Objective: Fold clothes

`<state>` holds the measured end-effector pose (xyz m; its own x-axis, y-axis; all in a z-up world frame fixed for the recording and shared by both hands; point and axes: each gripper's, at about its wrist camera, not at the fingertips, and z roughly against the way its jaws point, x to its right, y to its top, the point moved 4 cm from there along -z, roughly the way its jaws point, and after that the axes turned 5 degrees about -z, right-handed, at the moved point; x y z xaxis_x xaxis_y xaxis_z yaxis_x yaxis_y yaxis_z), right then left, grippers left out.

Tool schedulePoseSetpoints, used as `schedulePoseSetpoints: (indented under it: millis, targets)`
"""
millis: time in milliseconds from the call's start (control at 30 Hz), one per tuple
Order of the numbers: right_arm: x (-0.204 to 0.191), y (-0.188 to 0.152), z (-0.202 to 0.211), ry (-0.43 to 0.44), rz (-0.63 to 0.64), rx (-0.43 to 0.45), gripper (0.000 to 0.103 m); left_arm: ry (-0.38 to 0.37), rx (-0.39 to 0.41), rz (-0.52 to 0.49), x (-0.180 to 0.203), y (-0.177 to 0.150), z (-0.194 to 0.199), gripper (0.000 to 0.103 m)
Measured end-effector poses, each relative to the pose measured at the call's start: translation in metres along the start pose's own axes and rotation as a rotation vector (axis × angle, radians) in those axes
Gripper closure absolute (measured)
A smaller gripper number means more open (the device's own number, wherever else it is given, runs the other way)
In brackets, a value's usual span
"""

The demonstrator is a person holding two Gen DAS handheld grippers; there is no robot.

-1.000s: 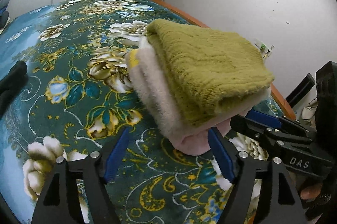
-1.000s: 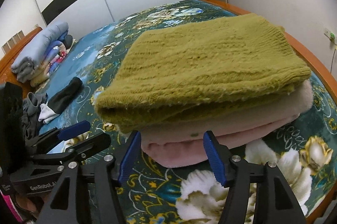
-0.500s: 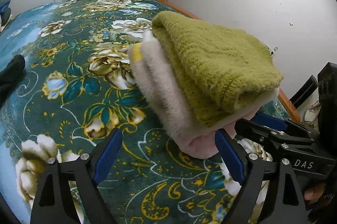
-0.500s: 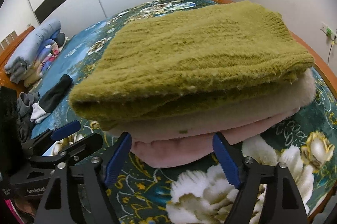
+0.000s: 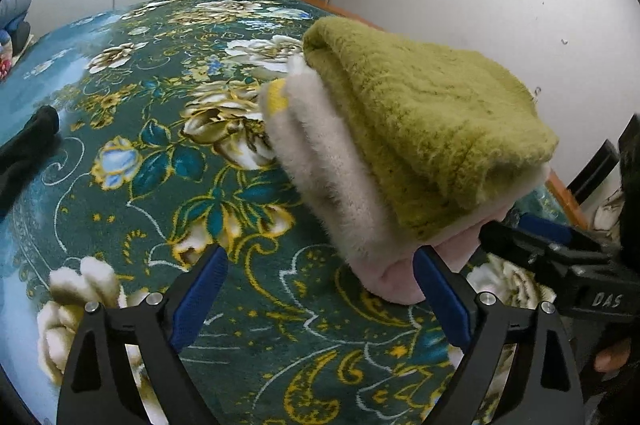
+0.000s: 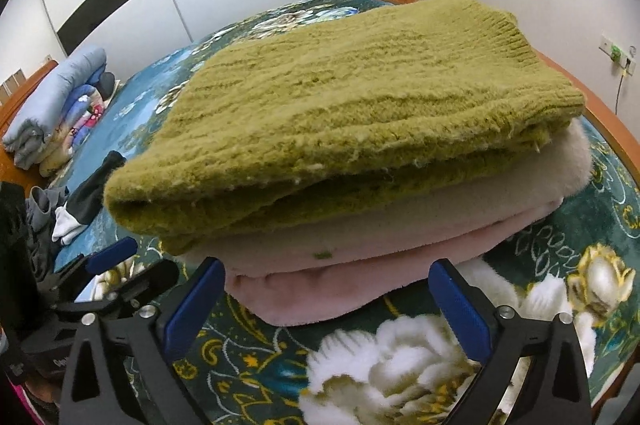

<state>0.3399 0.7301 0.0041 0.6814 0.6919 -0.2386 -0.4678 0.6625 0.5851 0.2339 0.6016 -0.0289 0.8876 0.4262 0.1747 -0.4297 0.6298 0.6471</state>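
Note:
A stack of folded clothes lies on the floral bedspread (image 5: pixel 168 153): an olive-green knit sweater (image 6: pixel 352 113) on top, a cream fleece (image 6: pixel 420 209) under it, a pink fleece (image 6: pixel 320 285) at the bottom. The stack also shows in the left wrist view (image 5: pixel 420 129). My left gripper (image 5: pixel 320 297) is open and empty, just before the stack's near corner. My right gripper (image 6: pixel 328 301) is open and empty, its blue pads either side of the pink fleece's front edge. The right gripper also shows at the right of the left wrist view (image 5: pixel 560 257).
A dark garment (image 5: pixel 24 149) lies at the bed's left. Grey, black and white clothes (image 6: pixel 76 205) and rolled bedding (image 6: pixel 56 105) sit at the far left. The wooden bed edge (image 6: pixel 600 113) and a white wall lie to the right.
Both grippers have moved closer to the stack and a little lower. Their jaws have opened somewhat wider. The stack has not moved.

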Motion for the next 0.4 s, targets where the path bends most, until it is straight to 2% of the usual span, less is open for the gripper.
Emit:
schedulePoseSetpoints:
  millis: [400]
  targets:
    - [0.0, -0.009, -0.012, -0.013, -0.012, -0.034, 0.0, 0.022, -0.026, -0.008, -0.006, -0.006, -0.012, 0.009]
